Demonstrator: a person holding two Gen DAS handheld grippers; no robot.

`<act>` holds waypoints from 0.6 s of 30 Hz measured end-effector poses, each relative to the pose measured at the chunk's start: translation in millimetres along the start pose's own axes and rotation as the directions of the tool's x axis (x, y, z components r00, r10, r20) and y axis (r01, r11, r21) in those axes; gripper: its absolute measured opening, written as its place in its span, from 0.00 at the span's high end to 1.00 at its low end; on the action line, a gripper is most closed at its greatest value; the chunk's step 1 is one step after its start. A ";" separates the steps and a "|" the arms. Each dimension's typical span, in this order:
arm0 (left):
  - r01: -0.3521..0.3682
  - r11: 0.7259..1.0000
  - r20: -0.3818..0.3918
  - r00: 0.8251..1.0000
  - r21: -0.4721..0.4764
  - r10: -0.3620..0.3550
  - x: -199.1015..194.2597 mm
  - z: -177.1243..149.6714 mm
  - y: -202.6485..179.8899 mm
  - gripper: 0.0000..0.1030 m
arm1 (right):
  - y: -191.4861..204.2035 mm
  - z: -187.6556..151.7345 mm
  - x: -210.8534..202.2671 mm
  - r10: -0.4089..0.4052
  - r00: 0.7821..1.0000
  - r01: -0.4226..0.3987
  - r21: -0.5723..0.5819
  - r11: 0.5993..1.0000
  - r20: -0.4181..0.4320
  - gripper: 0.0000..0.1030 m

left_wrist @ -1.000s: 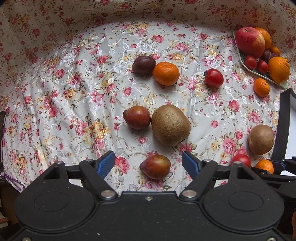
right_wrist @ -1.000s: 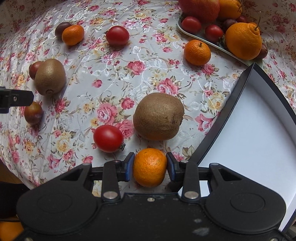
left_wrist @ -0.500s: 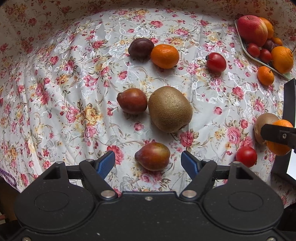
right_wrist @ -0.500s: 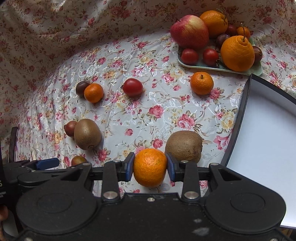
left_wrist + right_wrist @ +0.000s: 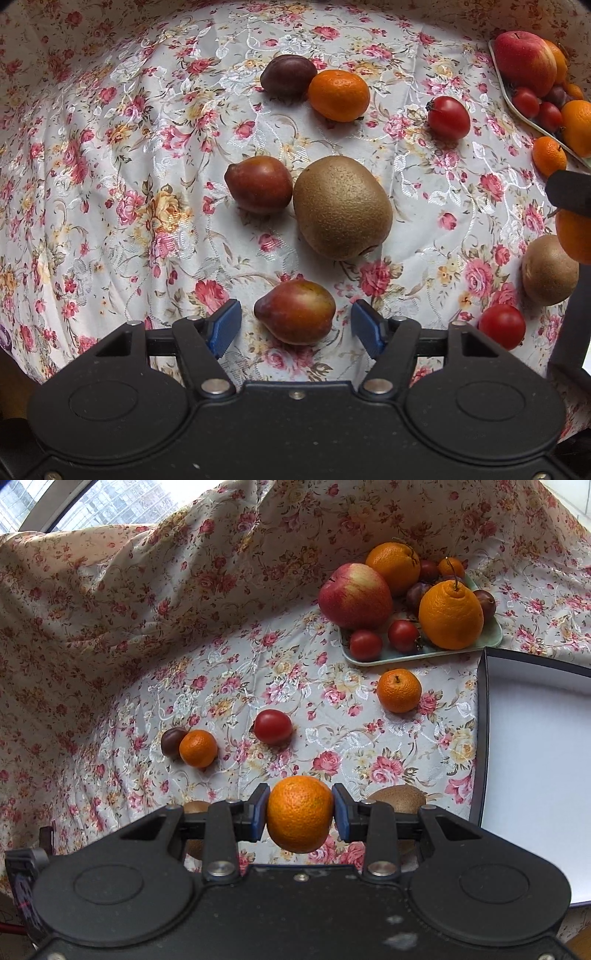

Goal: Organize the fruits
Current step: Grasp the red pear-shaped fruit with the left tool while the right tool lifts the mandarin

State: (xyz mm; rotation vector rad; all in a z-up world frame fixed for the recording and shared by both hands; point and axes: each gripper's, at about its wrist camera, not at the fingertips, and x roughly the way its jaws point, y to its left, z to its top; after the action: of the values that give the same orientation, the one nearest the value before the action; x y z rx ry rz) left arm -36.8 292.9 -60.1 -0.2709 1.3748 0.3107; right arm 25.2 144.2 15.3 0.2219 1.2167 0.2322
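Starting at the left wrist view: the left gripper [image 5: 295, 325] is pointing straight down at the floral tablecloth [image 5: 110, 184], and its jaws have just been closing in around a reddish-brown plum [image 5: 295, 311]. The blue pads [image 5: 223, 326] are sitting on either side of that fruit with a gap showing on both sides, so nothing is being pinched. Just beyond it a big kiwi [image 5: 341, 206] is lying almost touching a second reddish plum [image 5: 258, 184]. Farther out, a dark plum [image 5: 288, 75] is touching a mandarin [image 5: 339, 95], with a cherry tomato [image 5: 448, 117] off to the right. At the right edge another kiwi [image 5: 549, 269] and a tomato [image 5: 501, 326] are resting side by side.

Over to the right wrist view: the right gripper [image 5: 300, 814] is clamping a small orange [image 5: 300, 814] between its pads, holding it clear above the cloth. The green tray [image 5: 424, 653] at the far side is carrying an apple [image 5: 354, 595], large oranges, tomatoes and plums. A loose mandarin [image 5: 399, 690] is lying just in front of that tray. The white box [image 5: 535, 738] with dark walls is standing open at the right.
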 end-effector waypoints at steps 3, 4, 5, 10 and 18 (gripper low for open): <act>0.000 1.000 0.014 1.000 0.026 0.000 -5.0 -1.3 -5.7 0.51 | 9.0 -4.1 0.9 -0.040 0.999 0.041 -0.050 0.998 0.036 0.64; 0.007 1.000 0.012 1.000 0.025 -0.008 -5.6 -1.5 -6.1 0.51 | 11.2 -4.8 1.2 -0.041 0.998 0.044 -0.063 0.997 0.041 0.64; 0.016 1.000 0.007 1.000 0.016 -0.016 -6.4 -1.5 -4.9 0.51 | 12.7 -4.9 1.2 -0.038 0.998 0.041 -0.069 0.997 0.042 0.64; 0.013 1.000 0.046 0.999 0.011 -0.013 -22.7 -1.3 -3.3 0.51 | 13.1 -4.4 -0.3 -0.007 0.999 0.009 -0.033 0.999 0.042 0.64; -0.024 0.999 0.227 0.974 0.028 0.017 -74.9 16.3 -5.5 0.51 | 12.1 -2.6 -8.3 -0.022 0.996 0.023 -0.013 1.000 0.087 0.64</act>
State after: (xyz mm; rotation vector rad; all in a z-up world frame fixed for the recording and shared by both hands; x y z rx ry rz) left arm -32.3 289.4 16.5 -0.1896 1.1565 0.3268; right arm 19.4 153.4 25.5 0.2038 1.1305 0.2093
